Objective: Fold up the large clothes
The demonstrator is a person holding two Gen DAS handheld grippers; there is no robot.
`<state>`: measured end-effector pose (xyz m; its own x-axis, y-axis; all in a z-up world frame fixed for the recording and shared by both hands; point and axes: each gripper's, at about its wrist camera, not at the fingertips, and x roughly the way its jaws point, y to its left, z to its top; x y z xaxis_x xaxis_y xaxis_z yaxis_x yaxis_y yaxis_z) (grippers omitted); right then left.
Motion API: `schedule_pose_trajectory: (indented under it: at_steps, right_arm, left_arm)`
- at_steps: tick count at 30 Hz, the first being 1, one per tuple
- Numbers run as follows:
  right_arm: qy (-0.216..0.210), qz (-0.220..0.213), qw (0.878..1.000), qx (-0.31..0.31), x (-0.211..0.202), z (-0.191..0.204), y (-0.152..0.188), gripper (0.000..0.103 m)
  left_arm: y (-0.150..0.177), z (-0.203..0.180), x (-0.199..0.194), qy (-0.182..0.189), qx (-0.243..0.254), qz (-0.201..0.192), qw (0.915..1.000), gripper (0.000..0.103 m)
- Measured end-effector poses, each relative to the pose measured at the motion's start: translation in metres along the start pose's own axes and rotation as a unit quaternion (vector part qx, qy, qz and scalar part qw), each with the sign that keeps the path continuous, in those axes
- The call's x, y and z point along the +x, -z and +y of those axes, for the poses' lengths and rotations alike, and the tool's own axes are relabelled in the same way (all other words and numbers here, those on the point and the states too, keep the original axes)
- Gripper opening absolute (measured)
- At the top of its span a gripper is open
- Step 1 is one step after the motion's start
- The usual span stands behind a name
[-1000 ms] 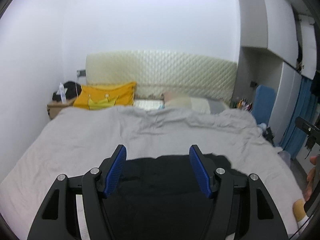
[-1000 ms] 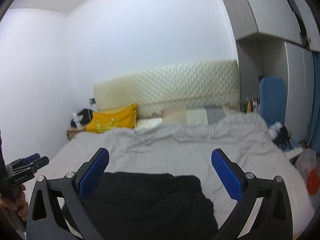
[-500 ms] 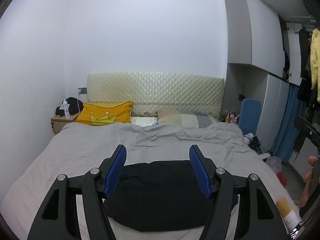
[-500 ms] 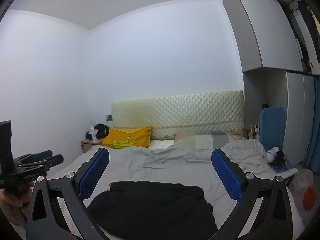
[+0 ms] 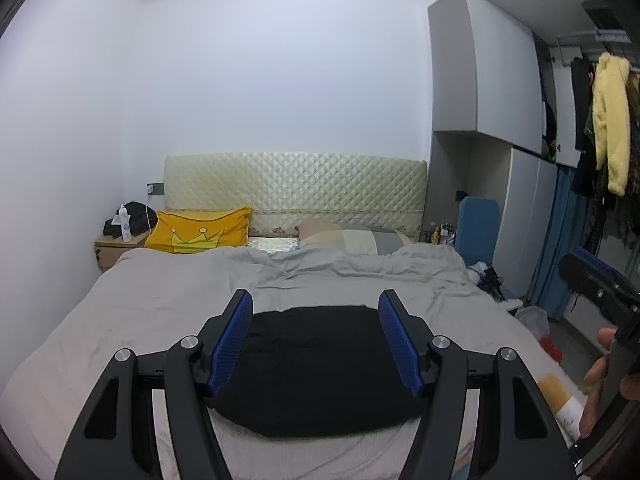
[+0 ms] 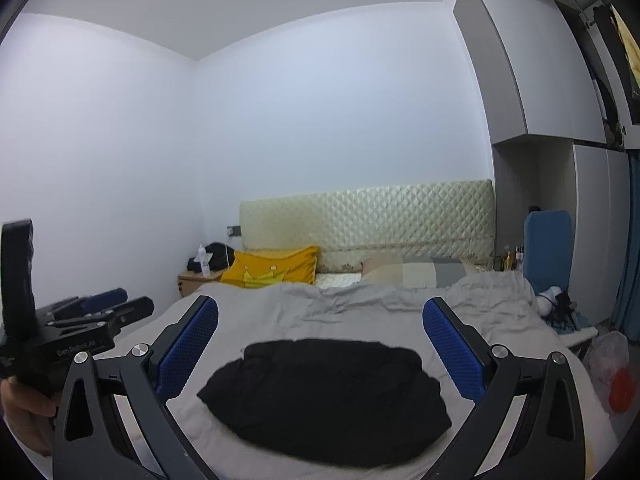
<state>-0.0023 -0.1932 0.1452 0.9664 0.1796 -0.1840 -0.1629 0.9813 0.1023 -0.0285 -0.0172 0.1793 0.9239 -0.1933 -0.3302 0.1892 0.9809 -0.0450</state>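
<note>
Garment [image 5: 320, 368], black, lies in a compact folded bundle near the foot of the bed [image 5: 132, 312], so I judge folding essentially finished. Left tongs [image 5: 316, 336] and right tongs [image 6: 320, 344] are both spread, gripping nothing.

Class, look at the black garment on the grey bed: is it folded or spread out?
Folded. The black garment lies as a compact, thick bundle with rounded edges on the grey bedcover; no sleeves or legs stick out.

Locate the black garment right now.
The black garment lies folded on the grey bedsheet near the bed's foot, low and central in both wrist views, beyond both open grippers, touching neither.
</note>
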Motion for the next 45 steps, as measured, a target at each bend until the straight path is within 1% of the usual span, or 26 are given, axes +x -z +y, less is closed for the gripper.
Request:
schedule_pose_trajectory:
  at_steps: [5,8,11,15,19,22,28,45]
  right_arm:
    - [0.01,0.014,1.0,0.007,-0.007,0.009,0.025,0.103]
    - [0.023,0.021,0.999,0.012,-0.012,0.013,0.039,0.103]
    - [0.024,0.044,0.998,0.023,-0.01,0.014,0.054,0.103]
    - [0.036,0.072,0.996,0.026,-0.007,0.017,0.075,0.103]
    - [0.041,0.099,0.994,0.037,0.002,0.015,0.092,0.103]
    - [0.045,0.112,0.992,0.039,0.006,0.015,0.101,0.103]
    - [0.052,0.118,0.991,0.038,0.008,0.017,0.108,0.103]
    - [0.061,0.126,0.99,0.026,0.015,0.021,0.112,0.103]
  left_arm:
    - [0.025,-0.001,-0.002,0.001,-0.006,0.021,0.9998,0.066]
    - [0.04,0.002,0.003,-0.004,-0.013,0.035,0.9993,0.066]
    - [0.055,0.002,0.012,-0.002,-0.013,0.057,0.9983,0.066]
    - [0.075,0.002,0.021,-0.001,-0.013,0.082,0.9966,0.066]
    - [0.087,0.004,0.03,-0.004,-0.017,0.098,0.995,0.066]
    - [0.097,0.009,0.036,-0.01,-0.022,0.109,0.9937,0.066]
    - [0.107,0.016,0.044,-0.022,-0.028,0.127,0.9913,0.066]
    - [0.109,0.018,0.044,-0.034,-0.034,0.132,0.99,0.066]
